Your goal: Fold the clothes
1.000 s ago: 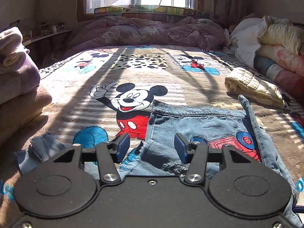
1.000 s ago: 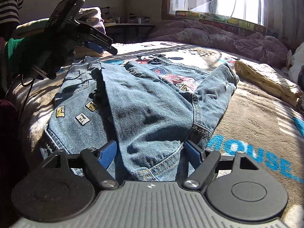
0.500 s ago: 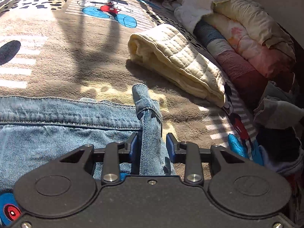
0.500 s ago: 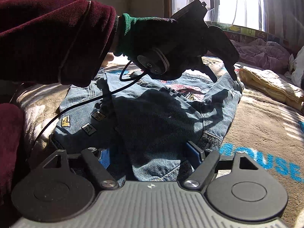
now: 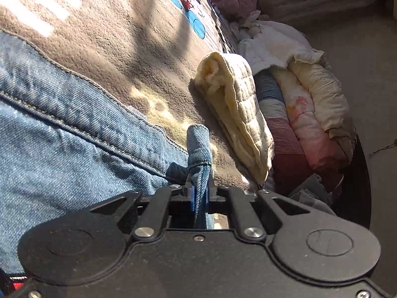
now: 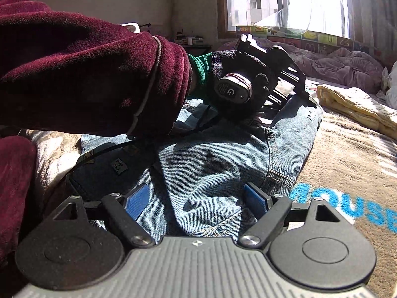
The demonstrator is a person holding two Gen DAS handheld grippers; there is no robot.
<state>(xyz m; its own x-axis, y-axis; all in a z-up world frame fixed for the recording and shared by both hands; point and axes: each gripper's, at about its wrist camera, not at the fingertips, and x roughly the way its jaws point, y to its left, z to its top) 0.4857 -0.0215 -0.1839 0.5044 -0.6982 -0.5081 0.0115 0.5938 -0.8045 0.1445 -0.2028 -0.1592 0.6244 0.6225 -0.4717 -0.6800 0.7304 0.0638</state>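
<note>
Jeans (image 6: 223, 164) lie lengthwise away; left hand-held gripper (image 5: 199, 193) pinches hem, right (image 6: 198, 201) spread

One denim garment (image 6: 218, 164), spread on the bed. Two small patches (image 6: 118, 167) countable on its shaded part. Two grippers: left gripper (image 5: 198, 193) and right gripper (image 6: 197, 200), each with two blue pads (image 6: 137, 200). One gloved hand (image 6: 238, 84). One folded cream quilted blanket (image 5: 235, 114). One Mickey-print bed cover (image 5: 104, 34); two printed figures partly visible on it in the left view. One purple comforter (image 6: 342, 64) by one window (image 6: 285, 2). Bedding pile (image 5: 310, 104) at bedside: at least four pieces, exact count unclear.
</note>
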